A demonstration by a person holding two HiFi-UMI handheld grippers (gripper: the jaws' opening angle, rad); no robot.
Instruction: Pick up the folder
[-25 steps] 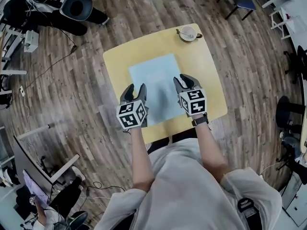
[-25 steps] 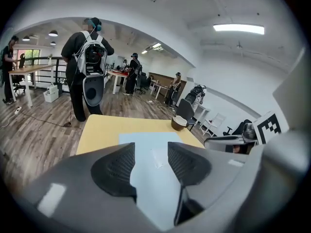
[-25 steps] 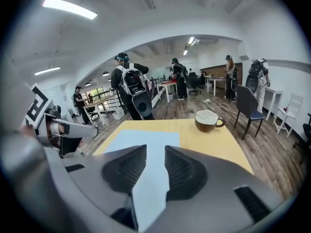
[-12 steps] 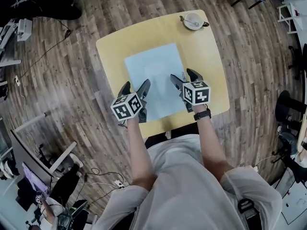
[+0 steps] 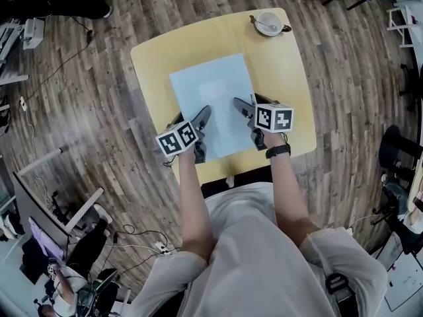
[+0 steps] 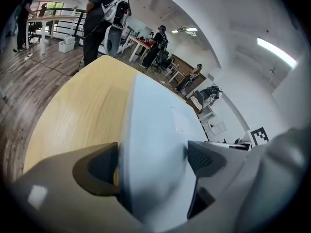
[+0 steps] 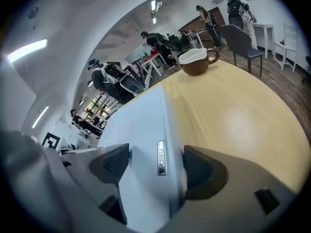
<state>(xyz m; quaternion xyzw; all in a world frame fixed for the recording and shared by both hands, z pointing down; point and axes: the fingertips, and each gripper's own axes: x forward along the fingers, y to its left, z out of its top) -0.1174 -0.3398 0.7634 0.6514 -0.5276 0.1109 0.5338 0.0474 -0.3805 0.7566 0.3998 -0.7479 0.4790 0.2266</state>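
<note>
A pale blue folder (image 5: 211, 91) lies flat on the yellow table (image 5: 158, 58). My left gripper (image 5: 190, 119) sits low at the folder's near left edge, and my right gripper (image 5: 250, 104) at its near right edge. In the left gripper view the jaws (image 6: 153, 161) are opening. The folder (image 6: 155, 130) edge runs between them, one pad (image 6: 97, 166) over the wood. In the right gripper view the jaws (image 7: 150, 166) are also opening around the folder (image 7: 141, 125) edge, and its small metal label shows between the pads. Neither pair presses on it.
A brown cup with a white inside (image 5: 269, 23) stands on a saucer at the table's far right corner, also seen as the cup (image 7: 197, 61) in the right gripper view. Wooden floor, chairs, desks and people surround the table.
Both grippers have come down to the table and rolled, and their jaws have spread wide. They now straddle the folder's side edges instead of hovering above it.
</note>
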